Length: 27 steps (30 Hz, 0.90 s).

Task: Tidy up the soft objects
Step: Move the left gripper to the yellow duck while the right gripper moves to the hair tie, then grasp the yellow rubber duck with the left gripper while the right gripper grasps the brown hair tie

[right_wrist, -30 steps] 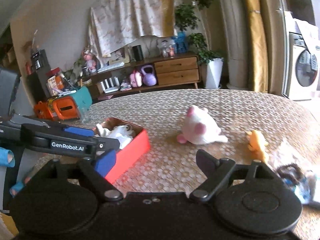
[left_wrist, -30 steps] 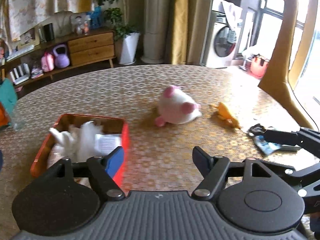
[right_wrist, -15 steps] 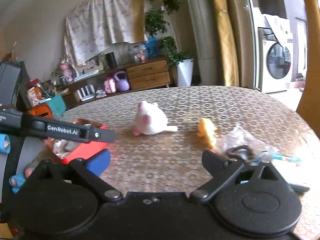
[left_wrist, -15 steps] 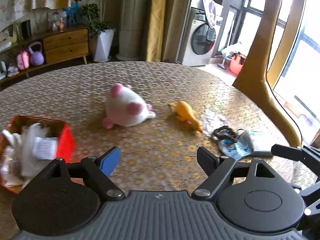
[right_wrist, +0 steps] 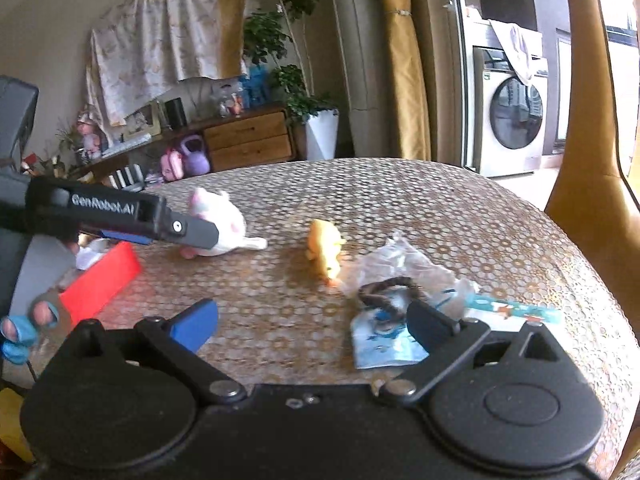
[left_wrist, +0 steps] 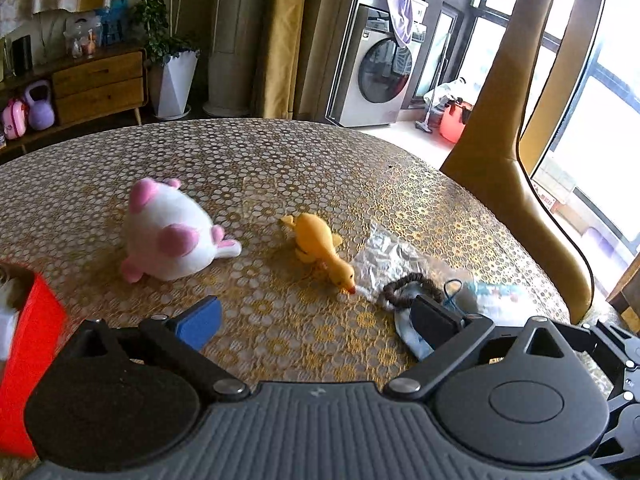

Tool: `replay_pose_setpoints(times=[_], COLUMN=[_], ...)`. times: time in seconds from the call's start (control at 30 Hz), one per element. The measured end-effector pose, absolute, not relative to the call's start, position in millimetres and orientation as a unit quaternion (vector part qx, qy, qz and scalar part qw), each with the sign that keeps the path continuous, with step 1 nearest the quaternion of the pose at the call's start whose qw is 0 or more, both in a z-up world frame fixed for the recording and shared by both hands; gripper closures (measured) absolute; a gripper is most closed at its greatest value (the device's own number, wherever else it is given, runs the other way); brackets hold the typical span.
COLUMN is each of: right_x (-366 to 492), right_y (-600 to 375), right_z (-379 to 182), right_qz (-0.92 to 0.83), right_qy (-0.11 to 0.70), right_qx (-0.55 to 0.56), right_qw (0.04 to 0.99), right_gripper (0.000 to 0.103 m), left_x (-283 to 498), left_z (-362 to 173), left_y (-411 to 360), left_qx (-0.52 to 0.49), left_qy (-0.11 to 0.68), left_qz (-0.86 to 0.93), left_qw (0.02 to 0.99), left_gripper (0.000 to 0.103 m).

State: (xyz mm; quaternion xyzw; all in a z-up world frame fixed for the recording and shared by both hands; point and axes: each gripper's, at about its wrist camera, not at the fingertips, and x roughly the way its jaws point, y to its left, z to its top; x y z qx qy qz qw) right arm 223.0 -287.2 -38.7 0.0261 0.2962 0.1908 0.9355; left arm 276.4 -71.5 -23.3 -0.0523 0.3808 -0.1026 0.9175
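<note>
Showing fingertips [right_wrist: 24, 326]: right view only.

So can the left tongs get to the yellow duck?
Probably yes. The left tongs are opening with nothing between them, and only bare table lies between them and the yellow duck.

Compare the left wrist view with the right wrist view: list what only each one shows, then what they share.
Only the left wrist view: the red bucket on the floor by the washing machine, and the right gripper's linkage at the right edge.

Only the right wrist view: the left gripper seen from the side, jaws opening and empty, a hand with blue-taped fingertips, and the draped cloth on the wall.

Both: the white and pink plush, yellow duck, hair tie, clear wrapper, red box, table.
</note>
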Motion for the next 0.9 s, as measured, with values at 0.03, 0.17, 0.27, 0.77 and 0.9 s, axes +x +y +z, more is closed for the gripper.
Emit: replay_pose_setpoints(times=[0.03, 0.17, 0.27, 0.77, 0.9], right_x=[227, 247, 263, 326, 335], right_y=[-290, -298, -303, -296, -292], right_z=[-41, -53, -60, -95, -103], right_qz=[0.188, 0.18, 0.179, 0.191, 0.189], right_qy=[0.298, 0.303, 0.31, 0.341, 0.346], right_qx=[0.027, 0.027, 0.025, -0.004, -0.031], right_qw=[0.936, 0.935, 0.934, 0.92, 0.918], right_gripper=[0.002, 0.002, 0.004, 0.011, 0.012], left_x=[282, 307, 325, 400, 412], left_z=[-25, -35, -45, -96, -108], left_y=[-75, -90, -100, -138, -143], left_qx=[-0.05, -0.039, -0.034, 0.0, 0.0], left_qy=[0.381, 0.39, 0.395, 0.422, 0.43], left_qz=[-0.099, -0.091, -0.083, -0.058, -0.05], left_qw=[0.918, 0.915, 0.914, 0.905, 0.902], left_gripper=[0.001, 0.001, 0.001, 0.001, 0.001])
